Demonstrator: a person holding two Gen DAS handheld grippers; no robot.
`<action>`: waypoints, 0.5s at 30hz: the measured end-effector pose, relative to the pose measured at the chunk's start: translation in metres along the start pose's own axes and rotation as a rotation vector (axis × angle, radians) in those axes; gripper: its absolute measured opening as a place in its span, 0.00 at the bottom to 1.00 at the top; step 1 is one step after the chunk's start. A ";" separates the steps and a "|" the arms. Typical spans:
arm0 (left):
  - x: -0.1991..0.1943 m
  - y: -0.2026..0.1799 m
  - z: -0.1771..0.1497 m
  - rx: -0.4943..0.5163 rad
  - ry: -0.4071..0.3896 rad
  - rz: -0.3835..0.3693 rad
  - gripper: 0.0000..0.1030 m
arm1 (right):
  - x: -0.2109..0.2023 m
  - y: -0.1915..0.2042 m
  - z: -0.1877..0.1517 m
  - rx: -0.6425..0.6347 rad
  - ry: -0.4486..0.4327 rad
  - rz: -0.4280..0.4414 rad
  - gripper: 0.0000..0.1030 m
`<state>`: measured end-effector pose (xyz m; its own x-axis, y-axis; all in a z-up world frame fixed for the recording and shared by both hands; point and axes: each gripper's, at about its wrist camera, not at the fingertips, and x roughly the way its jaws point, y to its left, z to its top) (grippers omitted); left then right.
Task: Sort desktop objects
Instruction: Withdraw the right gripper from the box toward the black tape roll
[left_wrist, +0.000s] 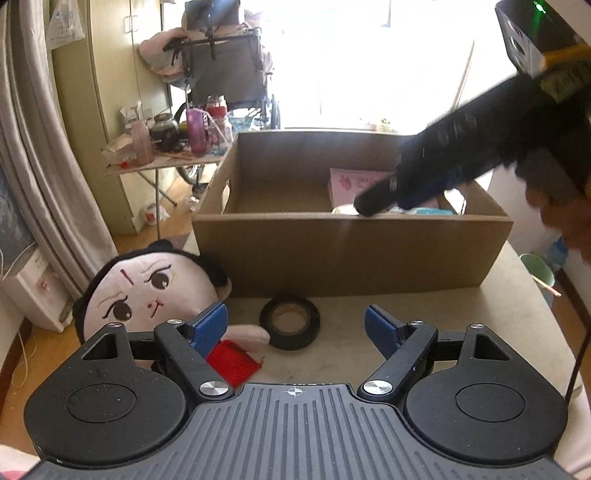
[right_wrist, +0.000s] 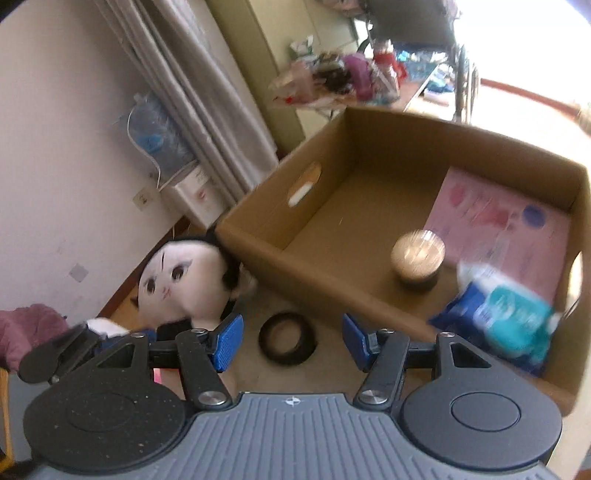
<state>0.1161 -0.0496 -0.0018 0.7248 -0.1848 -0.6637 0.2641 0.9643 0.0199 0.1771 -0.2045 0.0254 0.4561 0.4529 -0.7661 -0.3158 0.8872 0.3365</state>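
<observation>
Tape roll (left_wrist: 289, 323): black, flat on the worktop (left_wrist: 461, 314), just before the cardboard box (left_wrist: 351, 251).
Doll (left_wrist: 147, 291): plush, black hair, lying left of the tape, head beside the box corner.
Box contents: pink sheet (right_wrist: 495, 236), gold-lidded jar (right_wrist: 418, 258), blue-teal packet (right_wrist: 506, 321); print too blurred to read.
Left tool (left_wrist: 295, 325): jaws apart, nothing between them, low over the tape.
Right tool (right_wrist: 291, 338): jaws apart, empty, above the tape and box edge.
</observation>
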 end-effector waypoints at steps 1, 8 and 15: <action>0.001 0.000 -0.002 -0.002 0.008 0.003 0.80 | 0.006 0.002 -0.005 0.006 0.011 0.002 0.61; 0.006 -0.006 -0.021 0.026 0.036 0.035 0.81 | 0.052 0.004 -0.030 0.017 0.027 -0.060 0.55; 0.007 0.001 -0.034 0.009 0.039 0.044 0.82 | 0.089 -0.007 -0.040 0.059 0.032 -0.167 0.49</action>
<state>0.0999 -0.0436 -0.0316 0.7100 -0.1349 -0.6911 0.2388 0.9694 0.0561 0.1865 -0.1743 -0.0673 0.4710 0.2964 -0.8308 -0.1879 0.9539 0.2338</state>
